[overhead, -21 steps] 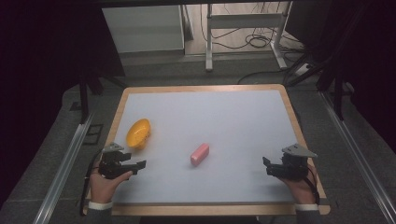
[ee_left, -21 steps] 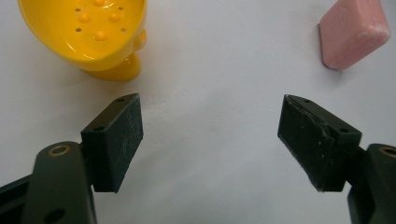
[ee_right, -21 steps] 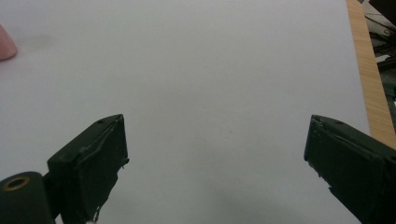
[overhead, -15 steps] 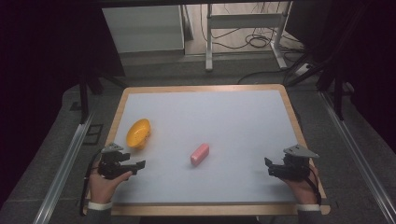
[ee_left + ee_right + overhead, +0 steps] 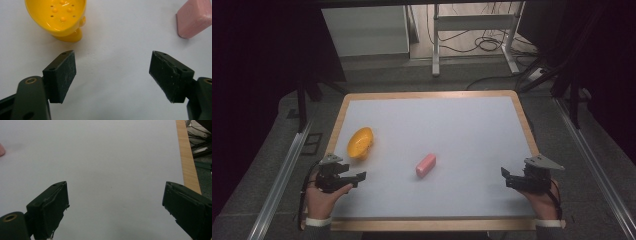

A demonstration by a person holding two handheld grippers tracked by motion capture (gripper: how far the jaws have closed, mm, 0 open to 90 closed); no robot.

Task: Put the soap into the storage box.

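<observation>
Soap [image 5: 426, 165] lies mid-table, dish [image 5: 360, 142] well to its left, both grippers gaping and empty — left gripper [image 5: 357, 177] near the dish, right gripper [image 5: 507, 177] far off; best approach square across the bar's narrow sides.

No readable text, label or number anywhere, as far as visible.

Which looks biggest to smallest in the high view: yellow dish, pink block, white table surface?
1. White table surface, by far the largest.
2. Yellow dish.
3. Pink block, smallest.
Dish and block lie at similar depth, so nearness to the camera hardly affects that ranking.
</observation>
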